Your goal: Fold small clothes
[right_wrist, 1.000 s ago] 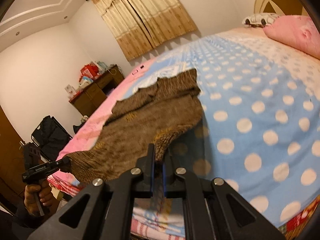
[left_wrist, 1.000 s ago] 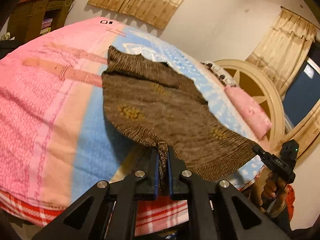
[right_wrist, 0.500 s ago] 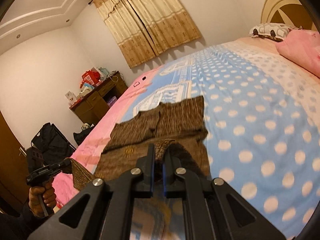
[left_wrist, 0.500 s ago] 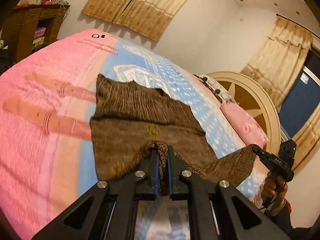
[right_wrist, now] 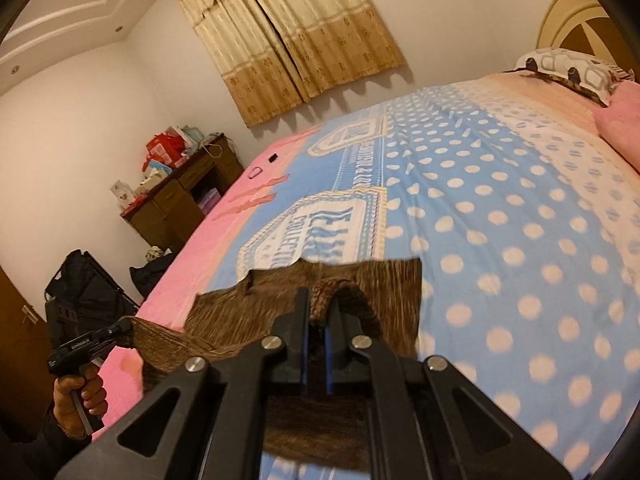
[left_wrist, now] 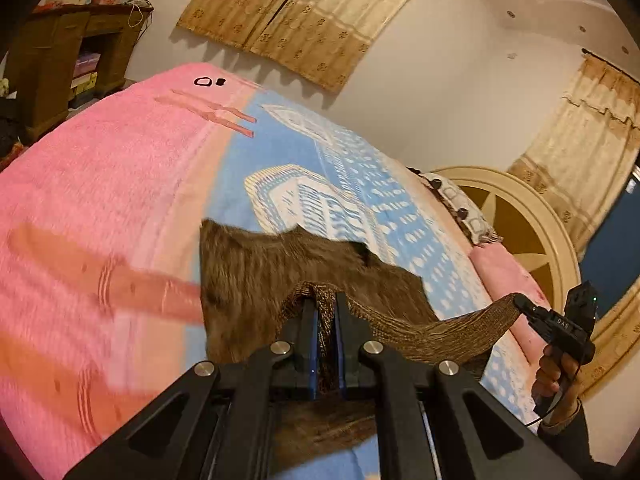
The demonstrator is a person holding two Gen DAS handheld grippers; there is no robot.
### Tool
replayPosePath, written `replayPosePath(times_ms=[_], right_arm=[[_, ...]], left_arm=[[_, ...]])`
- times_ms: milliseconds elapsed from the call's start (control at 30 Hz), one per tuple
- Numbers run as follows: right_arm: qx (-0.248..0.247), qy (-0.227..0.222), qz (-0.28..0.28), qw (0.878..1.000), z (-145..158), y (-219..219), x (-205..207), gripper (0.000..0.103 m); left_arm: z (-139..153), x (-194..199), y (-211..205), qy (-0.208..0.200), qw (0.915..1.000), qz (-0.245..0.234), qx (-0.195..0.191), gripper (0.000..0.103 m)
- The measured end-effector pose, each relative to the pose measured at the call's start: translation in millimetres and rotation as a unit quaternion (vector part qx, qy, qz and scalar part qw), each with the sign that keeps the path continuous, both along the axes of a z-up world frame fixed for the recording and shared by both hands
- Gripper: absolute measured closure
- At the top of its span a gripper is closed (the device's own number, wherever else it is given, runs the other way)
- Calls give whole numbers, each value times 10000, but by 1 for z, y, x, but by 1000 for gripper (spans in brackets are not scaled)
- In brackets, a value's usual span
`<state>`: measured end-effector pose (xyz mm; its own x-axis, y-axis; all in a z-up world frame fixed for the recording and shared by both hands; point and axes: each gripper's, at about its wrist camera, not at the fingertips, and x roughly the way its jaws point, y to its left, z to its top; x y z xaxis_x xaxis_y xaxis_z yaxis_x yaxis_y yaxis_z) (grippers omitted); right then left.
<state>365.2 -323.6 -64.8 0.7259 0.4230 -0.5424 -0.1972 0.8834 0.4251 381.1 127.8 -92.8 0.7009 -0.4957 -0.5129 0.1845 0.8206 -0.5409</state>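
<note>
Your left gripper (left_wrist: 326, 316) & right gripper (right_wrist: 318, 312) are both pinched tight on the hem of the brown knit top (left_wrist: 248, 276). The rest lies on the bed cover (right_wrist: 500, 208). It's soft, light, floppy, so it sags btw your grips. Hold it by the corners.

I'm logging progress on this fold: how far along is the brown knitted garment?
Done: the brown knitted garment lies spread on the pink and blue bedspread. In hand: the left gripper and right gripper are each shut on a corner of its ribbed hem, lifted over the body. Left: lay the hem down, release, and make any further folds.
</note>
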Motion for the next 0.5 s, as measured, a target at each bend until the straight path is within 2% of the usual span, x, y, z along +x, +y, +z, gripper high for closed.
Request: replayPosePath(times_ms=[133, 300, 400, 500], right_arm=[[-41, 286, -89, 9995, -20, 1, 56, 95], [-202, 655, -229, 9974, -58, 8, 103, 95], [-188, 861, -253, 9958, -79, 7, 121, 92], [-237, 865, -420, 9951, -86, 3, 131, 90]], left_arm=[[-16, 48, 6, 169, 9999, 23, 2, 97], [-44, 92, 8, 351, 9990, 97, 263, 97], [-63, 108, 13, 580, 9981, 137, 128, 97], [-72, 118, 21, 750, 9969, 201, -126, 96]])
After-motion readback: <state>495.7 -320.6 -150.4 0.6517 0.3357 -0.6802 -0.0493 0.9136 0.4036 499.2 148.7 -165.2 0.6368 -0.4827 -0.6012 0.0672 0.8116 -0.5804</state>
